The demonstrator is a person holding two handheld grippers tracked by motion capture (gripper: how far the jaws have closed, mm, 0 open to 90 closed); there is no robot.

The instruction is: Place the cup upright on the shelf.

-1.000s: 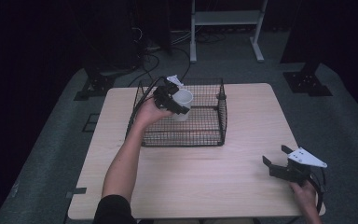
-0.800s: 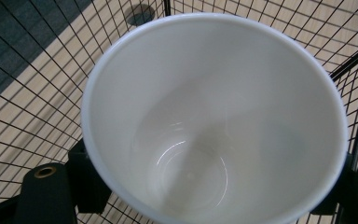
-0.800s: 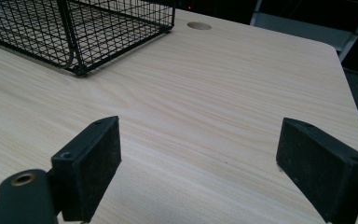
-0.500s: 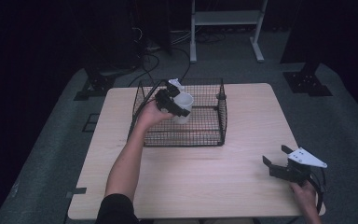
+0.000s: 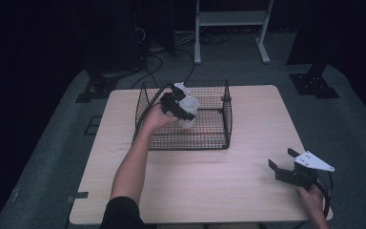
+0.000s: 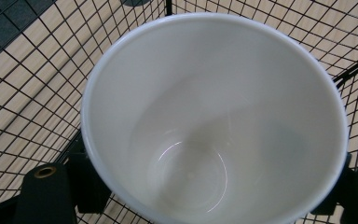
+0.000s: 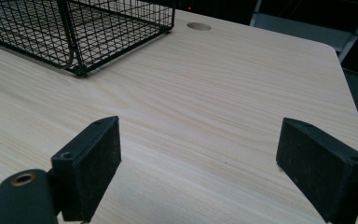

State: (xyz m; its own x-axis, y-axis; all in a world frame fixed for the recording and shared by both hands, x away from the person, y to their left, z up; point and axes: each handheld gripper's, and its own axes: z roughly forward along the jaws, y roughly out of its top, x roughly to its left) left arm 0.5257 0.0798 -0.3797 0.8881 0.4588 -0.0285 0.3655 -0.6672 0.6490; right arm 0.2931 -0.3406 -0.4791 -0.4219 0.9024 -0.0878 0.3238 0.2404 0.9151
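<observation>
My left gripper (image 5: 185, 106) is shut on a white cup (image 5: 188, 110) and holds it inside the black wire basket (image 5: 221, 129), toward its left half. From the left gripper view I look straight into the empty cup (image 6: 214, 116), with the basket's mesh floor (image 6: 23, 93) close behind it. My right gripper (image 5: 282, 162) stands open above the table's front right corner, nothing between its pads (image 7: 91, 163).
The light wooden table (image 5: 209, 186) carries the basket at its back middle. A round cable hole (image 7: 198, 26) lies near the table's far edge. Dark stands and a white frame (image 5: 231, 19) stand on the floor behind.
The left gripper has carried the cup a little rightward and lower inside the basket. The right gripper has stayed in place.
</observation>
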